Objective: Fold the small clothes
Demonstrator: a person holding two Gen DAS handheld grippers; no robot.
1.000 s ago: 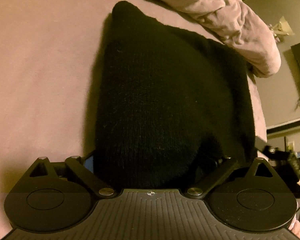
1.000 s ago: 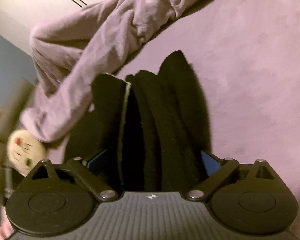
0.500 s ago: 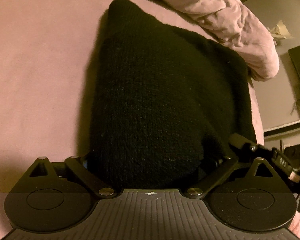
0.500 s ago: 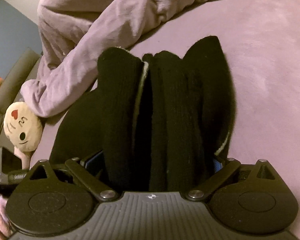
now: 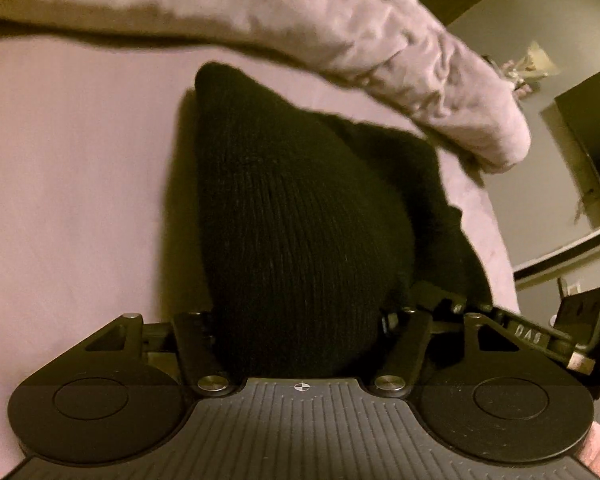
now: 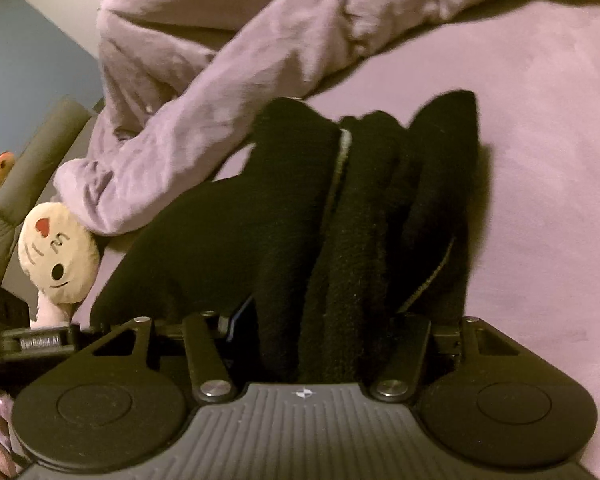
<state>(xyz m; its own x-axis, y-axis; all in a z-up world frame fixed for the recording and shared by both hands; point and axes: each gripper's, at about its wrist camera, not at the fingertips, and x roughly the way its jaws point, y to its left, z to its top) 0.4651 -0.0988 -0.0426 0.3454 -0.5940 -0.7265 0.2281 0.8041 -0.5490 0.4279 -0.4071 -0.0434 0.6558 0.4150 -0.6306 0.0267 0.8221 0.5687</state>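
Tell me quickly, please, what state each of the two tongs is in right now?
Left tongs: just been closing, now shut on the black knit garment.
Right tongs: just been closing, now shut on the same garment's bunched folds.

Right gripper (image 6: 324, 320): jaws have just been closing, fingers hidden in bunched black knit garment (image 6: 340, 220) w/ pale edge trim, several folds between them. Garment lies on lilac bed sheet (image 6: 540, 120). Crumpled lilac blanket (image 6: 220, 80) behind, upper left. Round emoji plush (image 6: 58, 254) at left edge, beside the blanket's end.
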